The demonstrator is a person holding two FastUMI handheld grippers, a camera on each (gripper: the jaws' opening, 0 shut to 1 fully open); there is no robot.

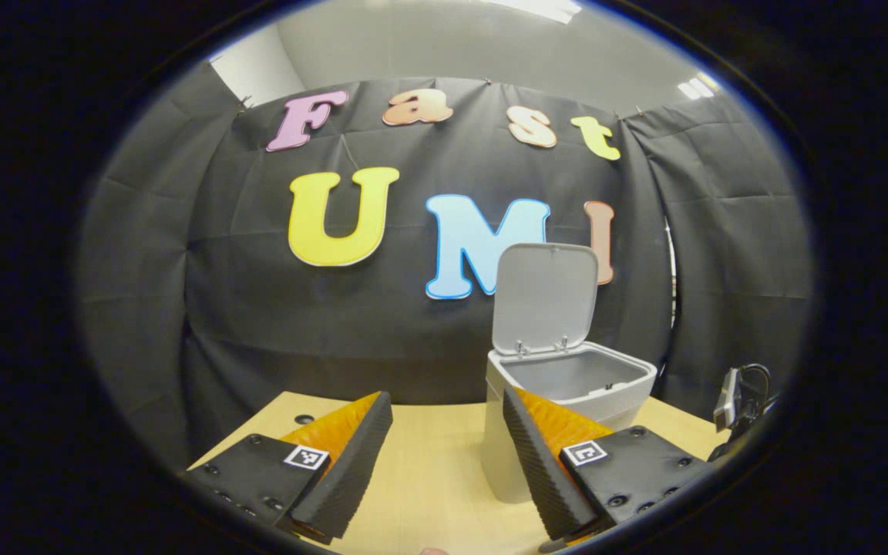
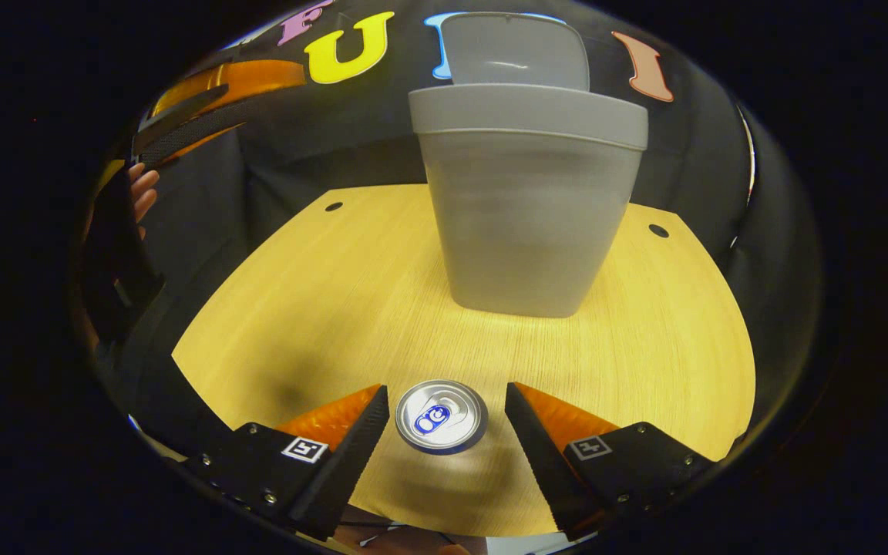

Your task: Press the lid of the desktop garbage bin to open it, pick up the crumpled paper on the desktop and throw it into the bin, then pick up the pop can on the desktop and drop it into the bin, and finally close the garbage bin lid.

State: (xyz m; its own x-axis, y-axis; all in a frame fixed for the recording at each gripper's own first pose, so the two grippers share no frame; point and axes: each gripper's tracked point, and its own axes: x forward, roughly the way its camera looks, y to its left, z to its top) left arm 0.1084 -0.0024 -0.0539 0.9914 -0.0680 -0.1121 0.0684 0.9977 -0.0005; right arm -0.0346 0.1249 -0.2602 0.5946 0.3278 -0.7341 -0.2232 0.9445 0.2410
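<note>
Your right tongs are spread wide with the pop can standing upright between the fingers, untouched on either side, lined up so closing them should catch its body. The can shows its silvery top and pull tab. Beyond it on the table the garbage bin waits, lid up (ready for the drop). Your left tongs hang wide and empty, held clear.

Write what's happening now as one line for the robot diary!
bin: lid open | pop can: upright on table, between right gripper fingers, untouched | left gripper: open, empty
</note>
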